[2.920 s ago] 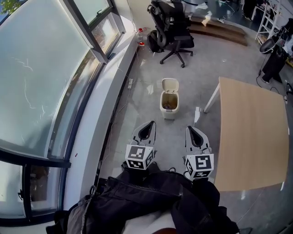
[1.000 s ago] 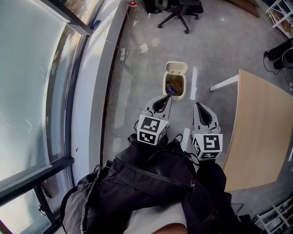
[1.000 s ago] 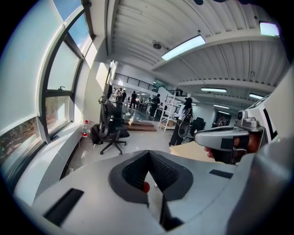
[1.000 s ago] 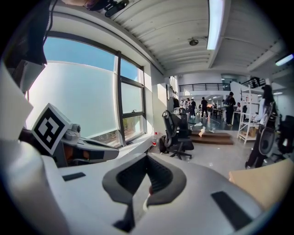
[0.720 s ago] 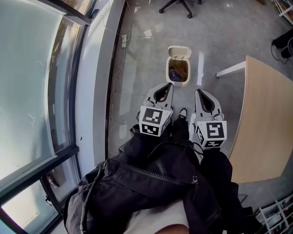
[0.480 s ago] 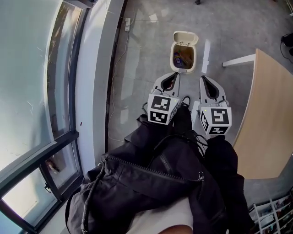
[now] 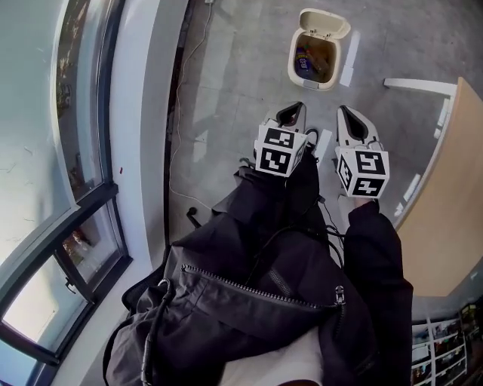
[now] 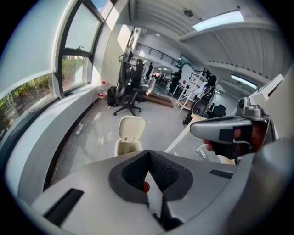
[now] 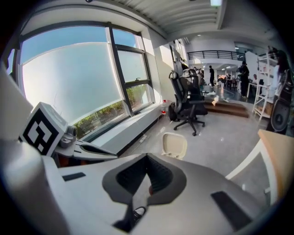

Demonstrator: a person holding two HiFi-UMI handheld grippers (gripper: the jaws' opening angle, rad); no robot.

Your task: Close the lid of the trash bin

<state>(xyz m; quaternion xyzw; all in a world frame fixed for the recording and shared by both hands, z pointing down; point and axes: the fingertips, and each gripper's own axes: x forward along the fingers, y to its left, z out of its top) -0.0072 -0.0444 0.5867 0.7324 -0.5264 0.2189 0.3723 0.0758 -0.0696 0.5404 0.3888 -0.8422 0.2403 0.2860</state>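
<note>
On the floor ahead, the bin (image 7: 305, 78) has its lid (image 7: 326, 21) up. The left gripper (image 7: 295, 108) and right gripper (image 7: 344, 111) both have their jaws pressed together, empty.

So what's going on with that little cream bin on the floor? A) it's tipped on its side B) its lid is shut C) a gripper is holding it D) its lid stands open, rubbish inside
D: the trash bin stands upright with its lid flipped up and rubbish showing inside; the left gripper and right gripper are short of it.
</note>
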